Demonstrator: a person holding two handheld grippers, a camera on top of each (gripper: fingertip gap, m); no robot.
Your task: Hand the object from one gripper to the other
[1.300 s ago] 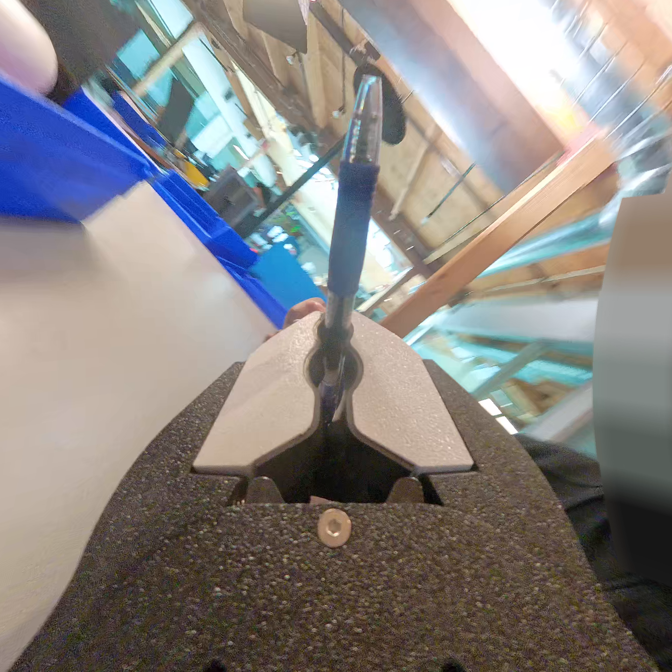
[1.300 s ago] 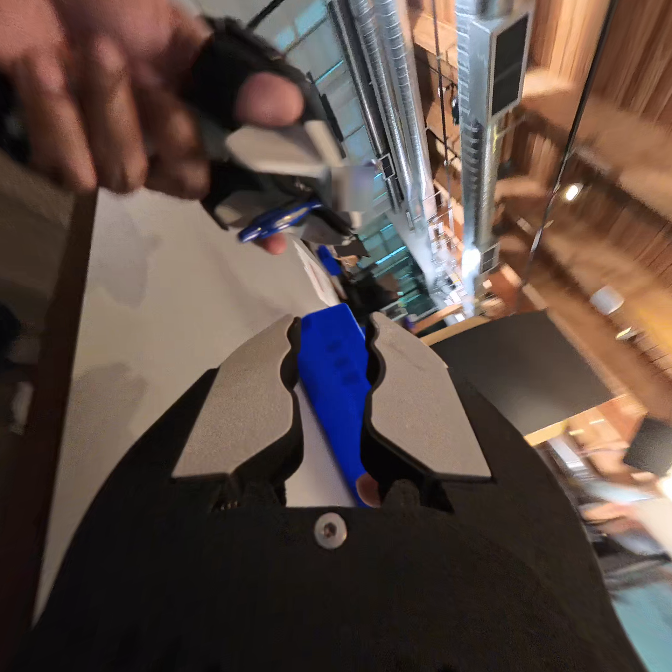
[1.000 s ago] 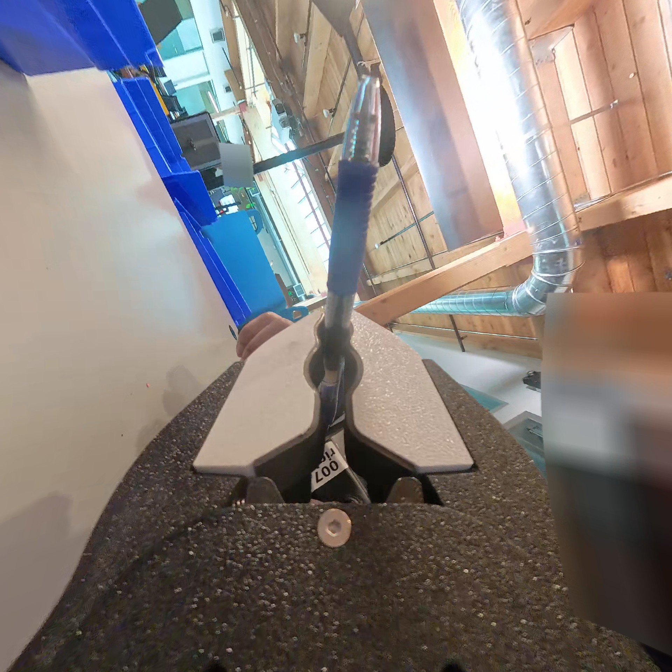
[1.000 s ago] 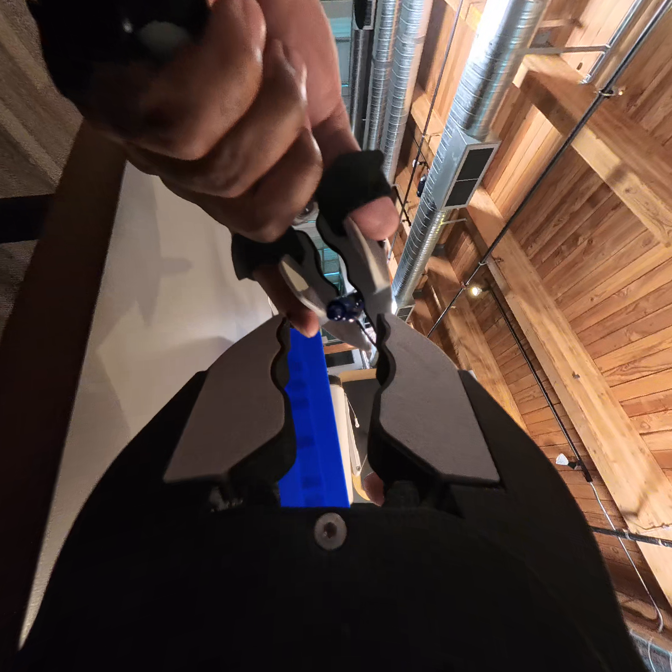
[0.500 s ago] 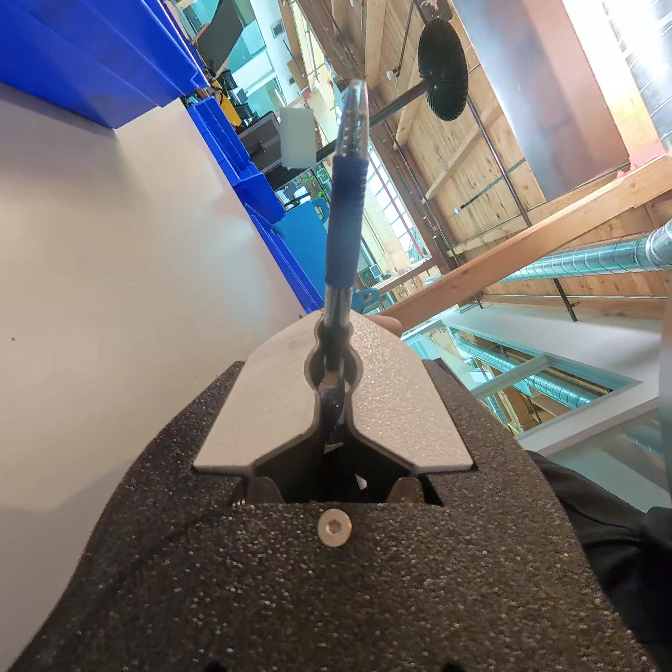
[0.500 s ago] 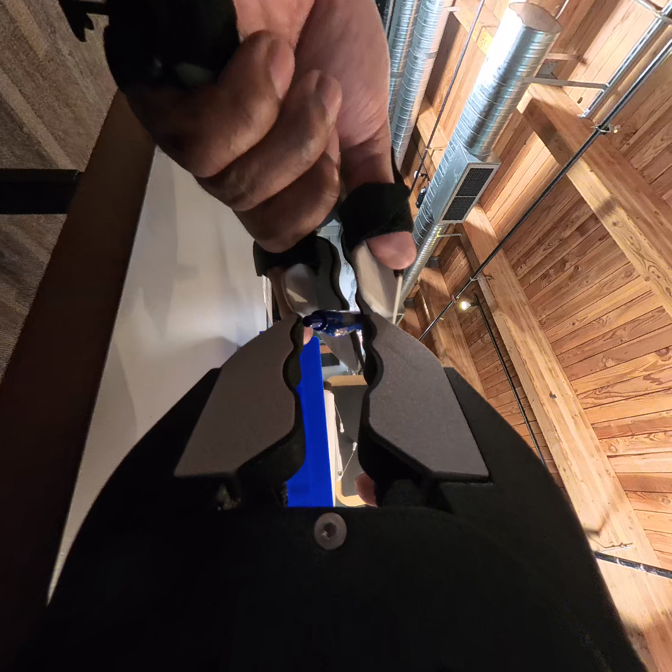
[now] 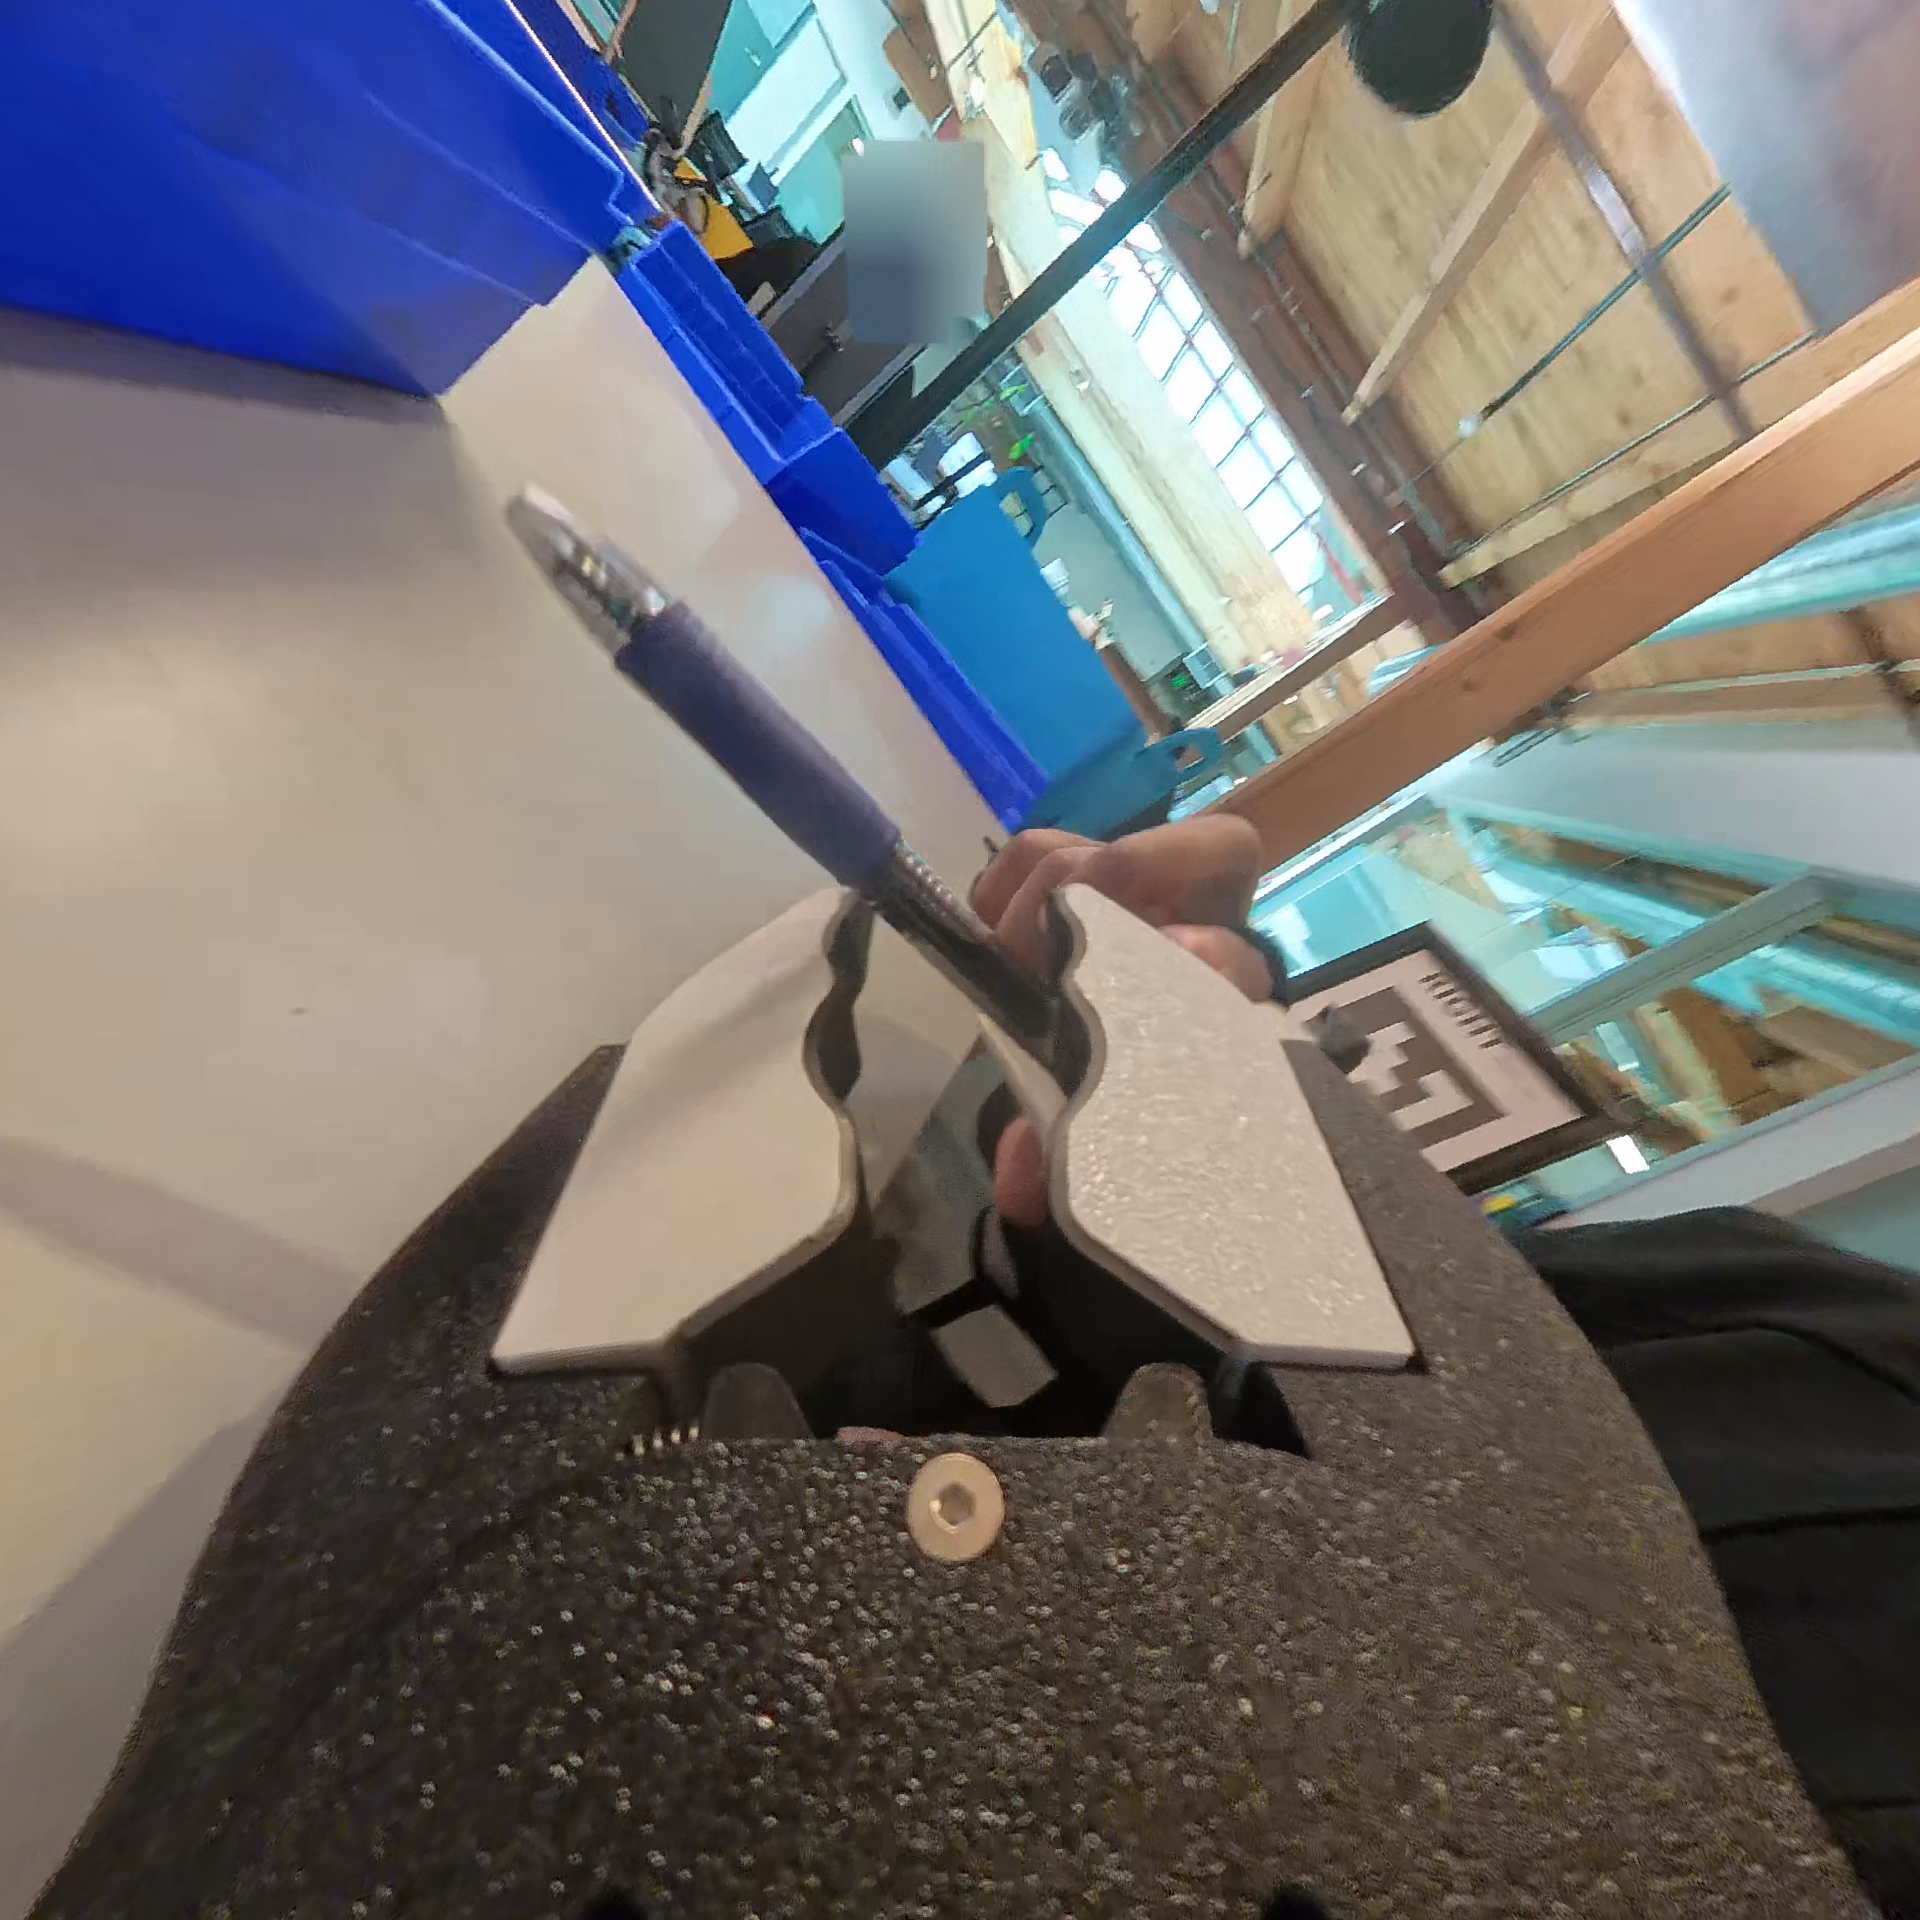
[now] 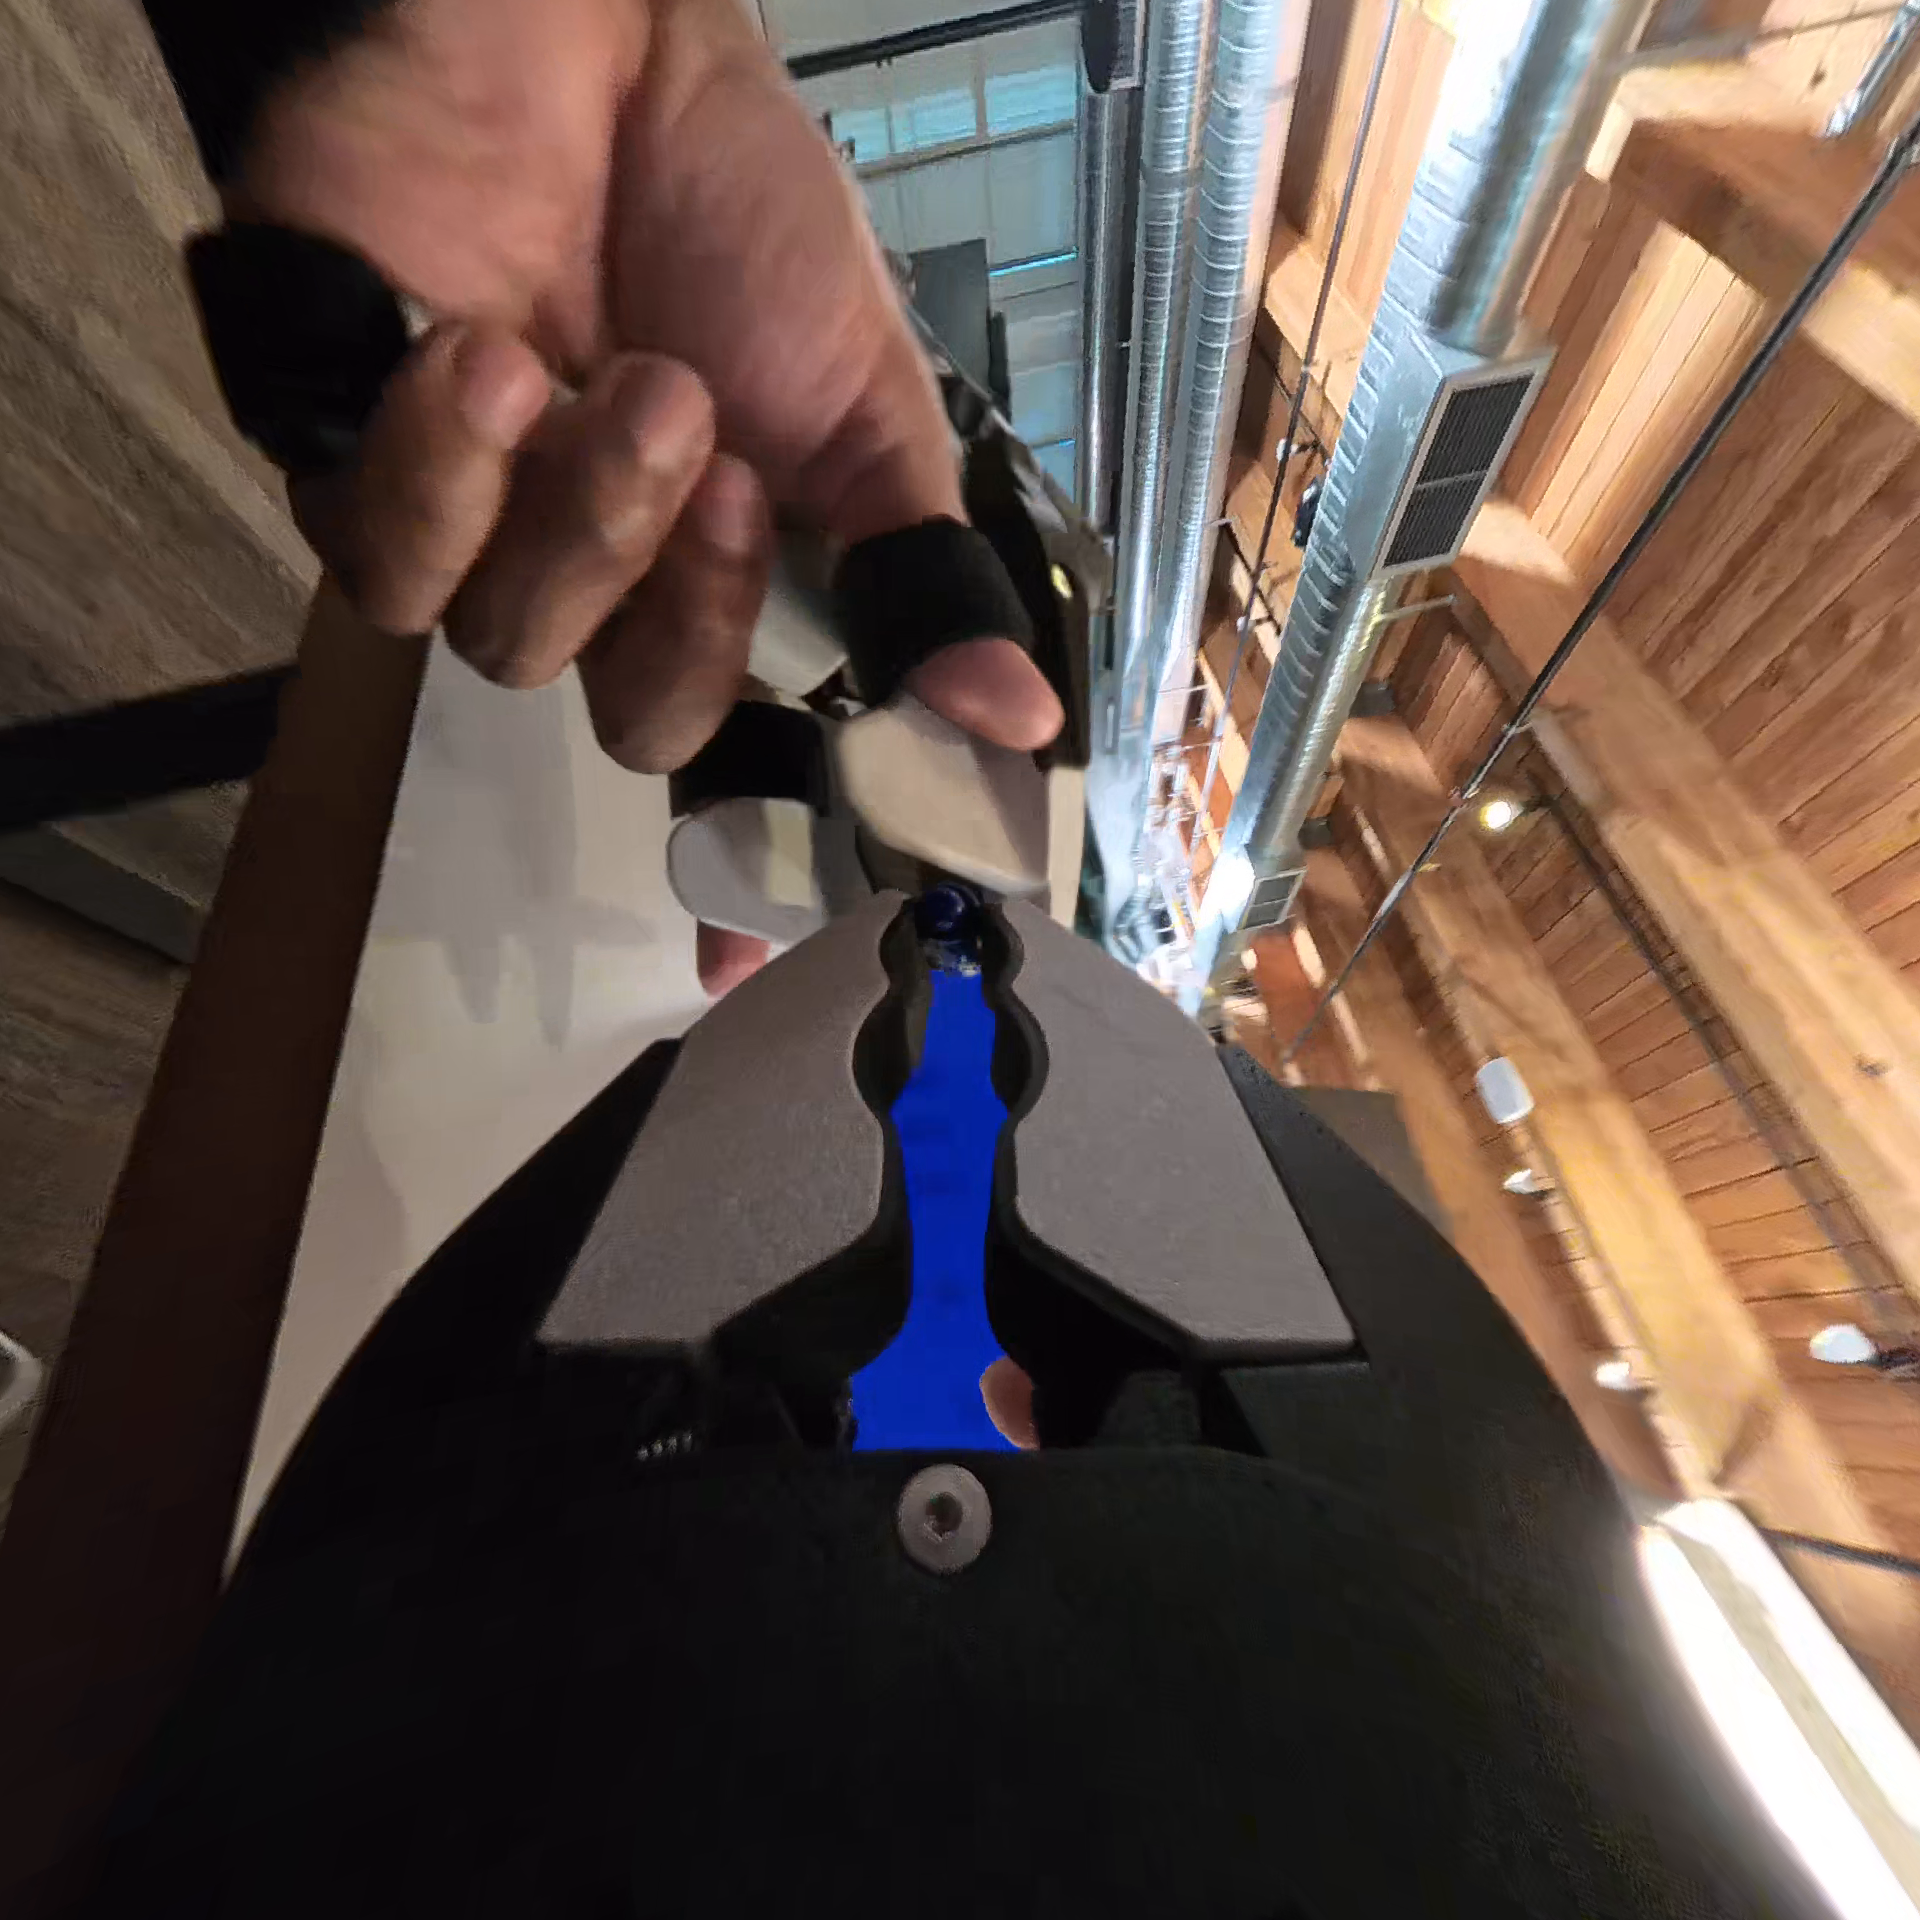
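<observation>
Left wrist view: the left claw is wide apart. A blue pen slants to the upper left between its tips. Right wrist view: the right claw pinches the pen's end.

The pen vanishes at its lower end behind the right finger of the left hand-held gripper, so the grip there can't be read. In the right wrist view only its dark blue end peeks out (tiny, fuzzy). The blue bins run off the top edge, and the wooden beams smear into blur.
</observation>
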